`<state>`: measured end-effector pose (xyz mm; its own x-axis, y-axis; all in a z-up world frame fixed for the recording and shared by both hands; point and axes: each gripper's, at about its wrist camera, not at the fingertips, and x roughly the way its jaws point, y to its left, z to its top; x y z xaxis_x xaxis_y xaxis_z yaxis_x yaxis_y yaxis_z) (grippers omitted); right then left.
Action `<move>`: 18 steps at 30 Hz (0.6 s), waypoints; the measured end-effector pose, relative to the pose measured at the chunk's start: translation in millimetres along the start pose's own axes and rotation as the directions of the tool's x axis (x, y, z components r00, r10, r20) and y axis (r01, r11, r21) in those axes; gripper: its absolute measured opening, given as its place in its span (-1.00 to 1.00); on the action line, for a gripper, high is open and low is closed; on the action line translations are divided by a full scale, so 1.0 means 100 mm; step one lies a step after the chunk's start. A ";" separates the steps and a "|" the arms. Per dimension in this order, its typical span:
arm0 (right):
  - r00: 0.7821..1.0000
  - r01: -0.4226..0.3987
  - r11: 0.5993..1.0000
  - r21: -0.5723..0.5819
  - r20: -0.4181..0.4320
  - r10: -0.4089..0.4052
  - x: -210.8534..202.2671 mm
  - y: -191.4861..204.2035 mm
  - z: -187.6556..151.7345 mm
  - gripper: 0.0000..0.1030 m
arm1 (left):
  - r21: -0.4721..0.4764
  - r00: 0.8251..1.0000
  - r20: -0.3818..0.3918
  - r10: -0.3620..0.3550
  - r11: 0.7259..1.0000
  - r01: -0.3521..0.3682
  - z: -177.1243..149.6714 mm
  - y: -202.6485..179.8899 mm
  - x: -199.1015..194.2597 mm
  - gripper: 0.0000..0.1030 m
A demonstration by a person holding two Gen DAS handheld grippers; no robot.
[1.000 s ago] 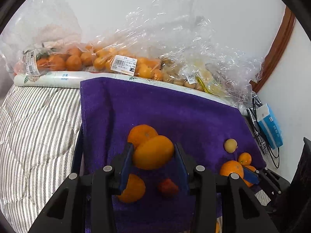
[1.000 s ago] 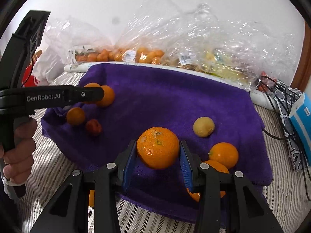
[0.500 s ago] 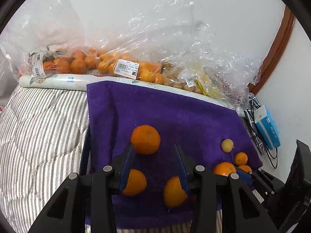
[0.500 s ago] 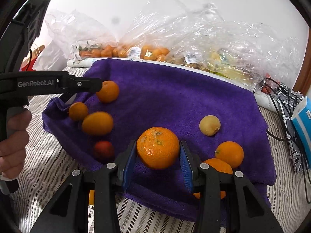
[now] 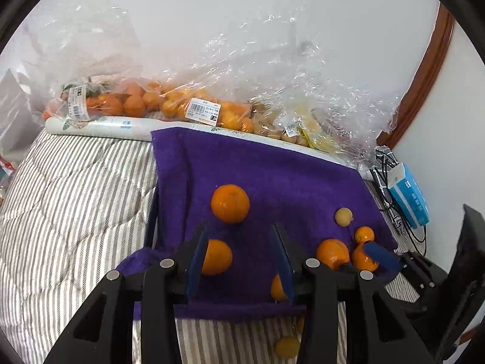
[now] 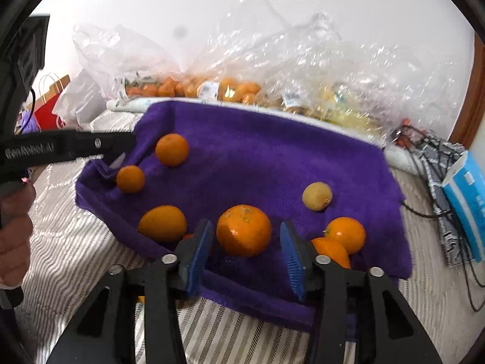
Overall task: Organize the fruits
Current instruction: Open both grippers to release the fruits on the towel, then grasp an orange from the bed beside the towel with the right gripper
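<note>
Noting the release first: both grippers carried fruit a second ago and neither grips any now.

- Left gripper (image 5: 239, 233): the oval orange fruit (image 6: 162, 223) it held a second ago lies on the purple towel (image 6: 272, 151) near the near-left edge. Its jaws are apart and opening, with only towel between them.
- Right gripper (image 6: 247, 227): jaws are opening. The big orange (image 6: 244, 230) sits between them on the towel by the near edge, with a gap showing on each side, so the pads no longer press it.
- My reading: both fruits are delivered and two groups are forming, one toward the towel's left edge and one toward its right. Both tools are free for the next pick.

Count, loose on the towel:
- Orange-coloured fruits: six. Left side has a round orange (image 6: 172, 149), a small orange (image 6: 130, 179) and the oval one. The big orange is at the middle of the near edge. An orange pair (image 6: 345, 235) touches near the right corner.
- Pale yellow fruit (image 6: 316, 196): one, just behind that pair.
- A reddish sliver beside the right gripper's left finger; I cannot tell what it is.

Off the towel:
- One yellowish fruit (image 5: 286, 346) on the striped cover (image 5: 75, 197), past the near edge.
- Clear bags of fruit (image 5: 212, 112) along the far edge; contents too crowded to count.
</note>
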<state>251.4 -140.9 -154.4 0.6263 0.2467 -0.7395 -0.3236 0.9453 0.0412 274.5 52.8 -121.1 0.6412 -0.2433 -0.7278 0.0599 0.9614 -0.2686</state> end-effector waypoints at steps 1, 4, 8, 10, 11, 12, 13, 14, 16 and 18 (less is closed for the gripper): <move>1.000 -0.001 1.000 0.005 0.005 0.001 -0.05 0.01 0.00 0.01 | -0.002 1.000 0.002 -0.001 1.000 0.001 -0.02 0.01 -0.03 -0.15; 1.000 -0.009 1.000 0.017 0.021 0.009 -0.22 0.04 -0.04 0.03 | -0.006 1.000 0.008 -0.003 1.000 0.003 -0.07 0.02 -0.12 -0.13; 0.999 -0.038 0.999 0.028 0.036 0.037 -0.37 0.13 -0.14 0.03 | -0.006 1.000 0.013 -0.005 1.000 0.005 -0.17 0.06 -0.23 -0.07; 0.999 -0.048 0.998 0.033 0.028 0.047 -0.39 0.19 -0.18 0.03 | -0.002 1.000 0.014 -0.001 1.000 0.001 -0.22 0.09 -0.29 -0.06; 0.999 -0.050 0.998 0.034 0.019 0.049 -0.39 0.23 -0.22 0.03 | -0.003 1.000 0.014 0.001 1.000 -0.001 -0.26 0.12 -0.31 -0.06; 0.998 -0.055 0.998 0.035 0.014 0.055 -0.39 0.26 -0.25 0.03 | -0.006 1.000 0.014 0.001 1.000 -0.001 -0.29 0.14 -0.32 -0.06; 0.998 -0.060 0.997 0.038 0.010 0.060 -0.38 0.29 -0.28 0.02 | -0.010 1.000 0.011 0.002 1.000 -0.002 -0.32 0.17 -0.33 -0.05; 0.998 -0.065 0.997 0.042 0.006 0.065 -0.38 0.31 -0.30 0.00 | -0.015 1.000 0.006 0.003 1.000 -0.003 -0.36 0.21 -0.33 -0.05; 0.997 -0.077 0.996 0.050 -0.008 0.077 -0.33 0.36 -0.34 -0.06 | -0.028 1.000 -0.004 0.002 1.000 -0.002 -0.42 0.27 -0.33 -0.05; 0.996 -0.083 0.995 0.058 -0.020 0.084 -0.29 0.40 -0.37 -0.13 | -0.033 1.000 -0.013 0.004 0.999 -0.005 -0.48 0.33 -0.33 -0.05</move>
<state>194.4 -117.7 -156.1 0.5824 0.3208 -0.7469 -0.3323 0.9325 0.1414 218.5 86.2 -135.7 0.6312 -0.2409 -0.7372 0.0313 0.9577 -0.2861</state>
